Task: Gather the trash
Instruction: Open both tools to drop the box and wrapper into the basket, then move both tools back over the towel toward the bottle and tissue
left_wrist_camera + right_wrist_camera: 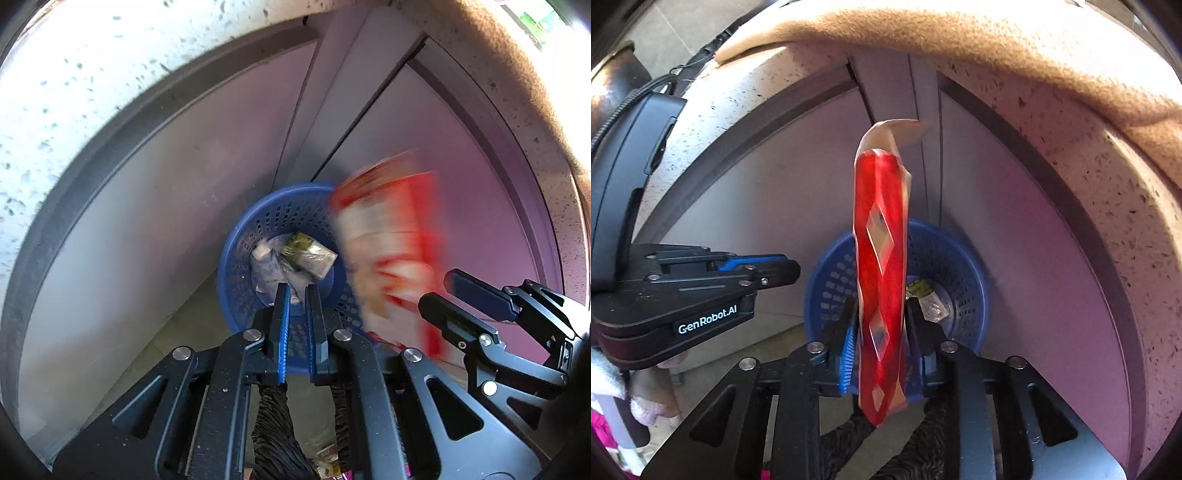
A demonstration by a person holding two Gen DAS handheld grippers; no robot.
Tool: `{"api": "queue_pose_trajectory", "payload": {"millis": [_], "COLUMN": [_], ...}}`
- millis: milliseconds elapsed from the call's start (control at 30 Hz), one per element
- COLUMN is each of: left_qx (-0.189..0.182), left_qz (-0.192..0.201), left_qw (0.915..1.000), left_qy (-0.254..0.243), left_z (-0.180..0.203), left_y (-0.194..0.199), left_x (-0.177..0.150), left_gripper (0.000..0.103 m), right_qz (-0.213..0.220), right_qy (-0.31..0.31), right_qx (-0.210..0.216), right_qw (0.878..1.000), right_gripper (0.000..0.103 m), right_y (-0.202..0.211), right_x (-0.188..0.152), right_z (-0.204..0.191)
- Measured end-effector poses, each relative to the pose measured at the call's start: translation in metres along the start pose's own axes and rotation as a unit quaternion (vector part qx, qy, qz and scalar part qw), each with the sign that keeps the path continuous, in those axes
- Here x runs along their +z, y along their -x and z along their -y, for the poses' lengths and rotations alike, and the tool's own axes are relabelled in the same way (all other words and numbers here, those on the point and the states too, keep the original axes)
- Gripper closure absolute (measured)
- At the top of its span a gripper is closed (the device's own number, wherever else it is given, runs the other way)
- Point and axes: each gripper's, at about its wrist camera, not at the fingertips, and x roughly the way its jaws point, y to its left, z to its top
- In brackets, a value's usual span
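Note:
A blue perforated basket [255, 236] stands on the floor under a counter; it shows in the right wrist view too [964, 266]. Inside lie a white bottle [264, 258] and a crumpled clear wrapper [310, 254]. My right gripper [881, 332] is shut on a flattened red carton [881, 258] and holds it upright just above the basket. The carton looks blurred in the left wrist view [391, 258], with the right gripper [439, 295] beside it. My left gripper [297, 295] hovers over the basket's near rim, jaws close together with a narrow gap and nothing between them. It also shows in the right wrist view [786, 266].
Grey cabinet panels [184, 184] rise behind the basket, under a speckled stone counter edge [74, 92]. A tan cloth [997, 48] lies on the counter at the right. Pink and white fabric [613, 398] lies at the lower left.

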Motion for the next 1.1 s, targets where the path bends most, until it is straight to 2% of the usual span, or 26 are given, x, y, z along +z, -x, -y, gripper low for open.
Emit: {"api": "queue_pose_trajectory", "payload": {"millis": [333,500,633,800,967,1100], "left_qx": [-0.001,0.002,-0.003,-0.006,-0.004,0.006], "left_qz": [0.011,0.027,0.038,0.067,0.098,0.125], "left_qw": [0.9998,0.9995,0.9991,0.9974,0.9951,0.9921], "left_qy": [0.015,0.013,0.018,0.024,0.016,-0.007], "left_z": [0.001,-0.001,-0.002,-0.001,0.007,0.018], "left_y": [0.021,0.034,0.051,0.083,0.113,0.138], "left_x": [0.001,0.002,0.008,0.019,0.038,0.06], "left_gripper": [0.097,0.068,0.066,0.054,0.054,0.043], "right_qz": [0.004,0.012,0.02,0.039,0.067,0.095], "right_qy": [-0.001,0.0,0.003,0.011,0.018,0.011], "right_qx": [0.005,0.015,0.028,0.056,0.069,0.076], "right_qw": [1.0,1.0,0.999,0.998,0.995,0.993], "right_gripper": [0.079,0.064,0.058,0.048,0.041,0.034], "right_y": [0.011,0.025,0.041,0.075,0.108,0.138], "right_x": [0.004,0.01,0.01,0.009,0.011,0.019], "right_z": [-0.002,0.0,0.001,0.004,0.013,0.026]}}
